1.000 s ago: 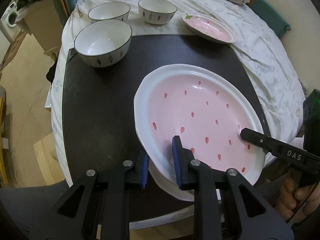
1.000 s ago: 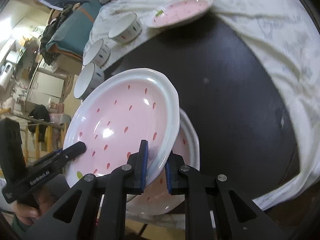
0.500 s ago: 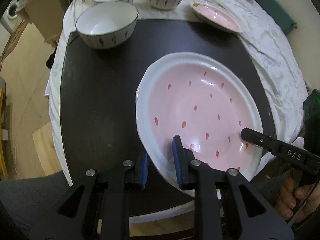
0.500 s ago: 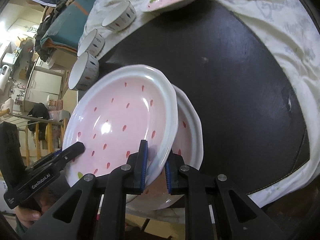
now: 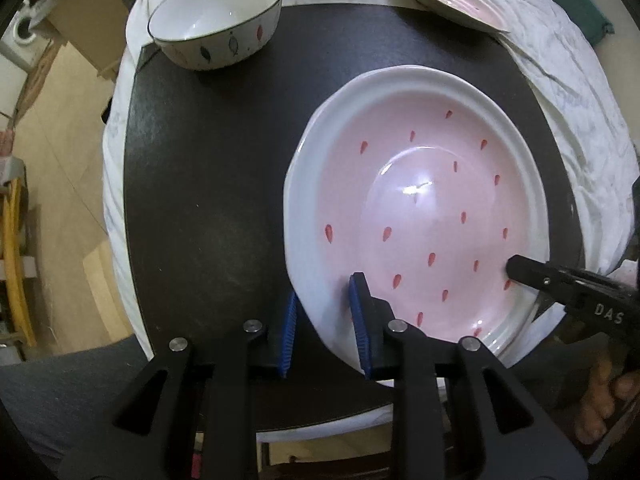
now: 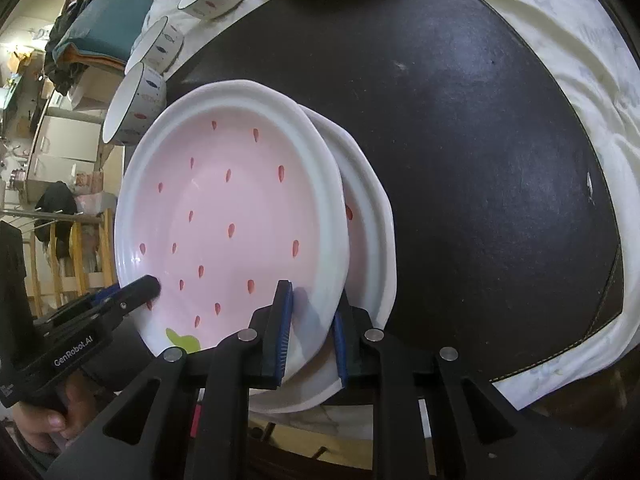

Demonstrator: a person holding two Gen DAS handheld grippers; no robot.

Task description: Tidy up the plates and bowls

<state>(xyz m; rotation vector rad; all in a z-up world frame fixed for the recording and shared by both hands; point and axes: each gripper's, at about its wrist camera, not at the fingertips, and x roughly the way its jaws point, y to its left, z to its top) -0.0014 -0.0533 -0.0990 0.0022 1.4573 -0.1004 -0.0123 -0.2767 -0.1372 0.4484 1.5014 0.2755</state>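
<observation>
top plate (image 5: 420,208) rim — pinched by left hand-held gripper (image 5: 322,316) | right hand-held gripper (image 6: 310,320) — pinching opposite rim

Left wrist view: close above near counter edge, facing far edge along left tool (image 5: 323,314). Right wrist view: close, rolled sideways, facing far-left corner along right tool (image 6: 310,330). Both share pink strawberry-print ceramic plate (image 5: 424,208) (image 6: 232,216) and dark round counter (image 5: 208,168) (image 6: 480,152).

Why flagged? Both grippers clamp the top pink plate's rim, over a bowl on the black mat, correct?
Not a bowl. In the right wrist view the top pink plate, held by right gripper and left gripper, sits over a second pink plate on the black mat.
</observation>
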